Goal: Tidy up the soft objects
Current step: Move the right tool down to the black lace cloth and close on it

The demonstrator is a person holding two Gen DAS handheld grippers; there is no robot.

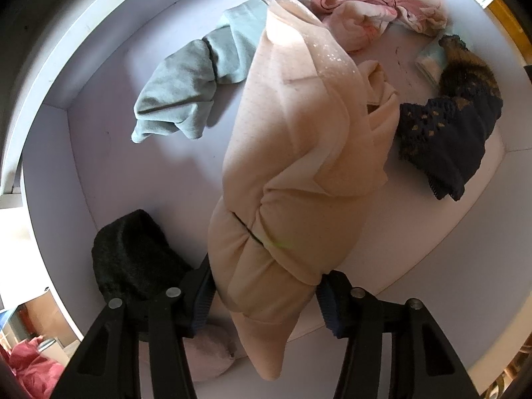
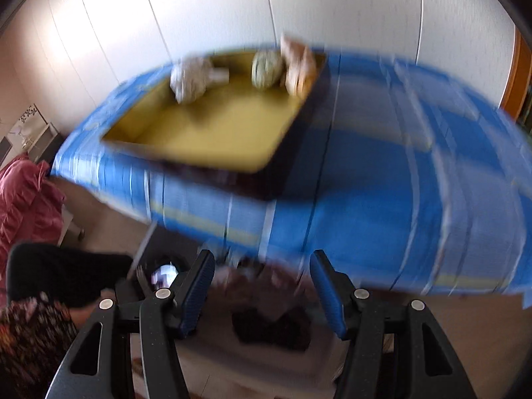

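Note:
In the left wrist view my left gripper [image 1: 264, 296] is shut on a rolled beige garment [image 1: 299, 173] that reaches up across a white bin [image 1: 60, 139]. In the bin lie a mint green garment [image 1: 199, 76], a pink and white garment [image 1: 372, 3], a dark lace garment [image 1: 452, 126], a black knitted item [image 1: 133, 256] and a dusty pink item [image 1: 212, 355]. In the blurred right wrist view my right gripper [image 2: 262, 286] is open and empty, above a dark patterned cloth [image 2: 266, 319]. A yellow tray [image 2: 212, 129] on a blue checked bed [image 2: 399, 199] holds three rolled bundles [image 2: 266, 69].
A white panelled wall [image 2: 232, 6] stands behind the bed. A pink garment [image 2: 26, 199] and a black seat back [image 2: 56, 269] are at the left of the right wrist view. A wooden frame [image 1: 505, 16] shows past the bin's far right edge.

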